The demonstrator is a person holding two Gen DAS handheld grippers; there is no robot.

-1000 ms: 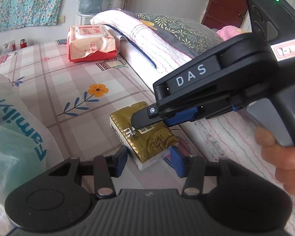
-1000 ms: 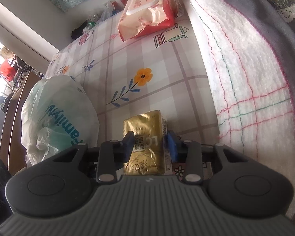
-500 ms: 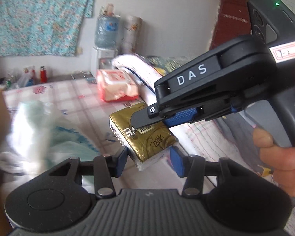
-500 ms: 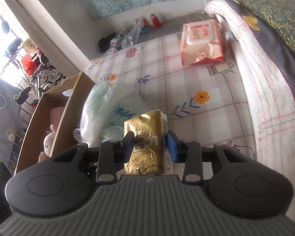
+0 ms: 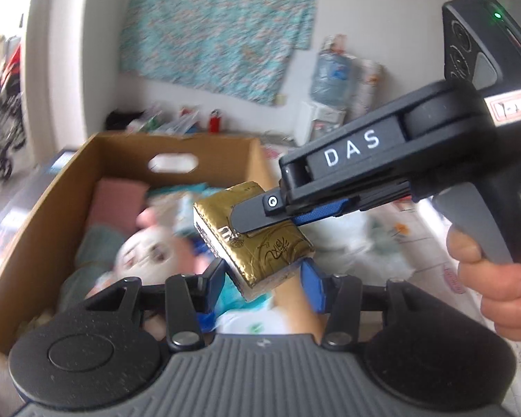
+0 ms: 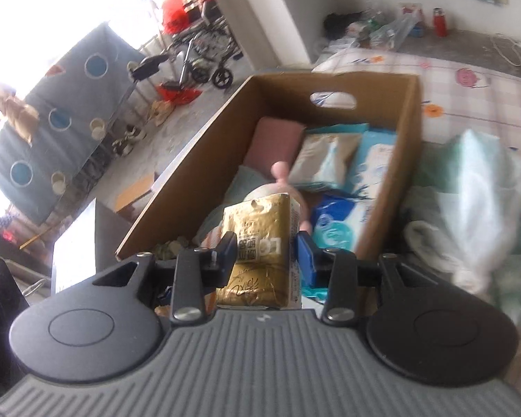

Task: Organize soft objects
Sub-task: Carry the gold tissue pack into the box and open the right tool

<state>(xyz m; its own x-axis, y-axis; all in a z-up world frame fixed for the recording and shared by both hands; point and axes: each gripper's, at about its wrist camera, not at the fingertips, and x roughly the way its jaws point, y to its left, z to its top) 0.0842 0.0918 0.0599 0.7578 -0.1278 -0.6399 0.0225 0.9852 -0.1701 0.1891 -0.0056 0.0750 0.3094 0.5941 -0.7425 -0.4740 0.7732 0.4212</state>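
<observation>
My right gripper [image 6: 264, 253] is shut on a gold tissue pack [image 6: 260, 239] and holds it in the air over the near end of an open cardboard box [image 6: 198, 153]. The pack [image 5: 260, 239] and the right gripper [image 5: 257, 220] also show in the left wrist view, above the box [image 5: 41, 215]. My left gripper [image 5: 262, 274] is open and empty, just below and in front of the pack. The box holds a pink cloth [image 6: 278, 137], several blue and white tissue packs [image 6: 350, 163] and a plush toy [image 5: 146, 253].
A white and green plastic bag [image 6: 469, 187] lies on the checked bedsheet [image 6: 486, 100] right of the box. Beyond the box are a grey floor, a wheelchair [image 6: 208, 52] and bottles by the wall. A floral cloth [image 5: 218, 27] hangs on the wall.
Both grippers have lifted off the bed and swung left; the gold pack went from lying on the sheet to hanging over the cardboard box. The left gripper stayed open beneath it.
</observation>
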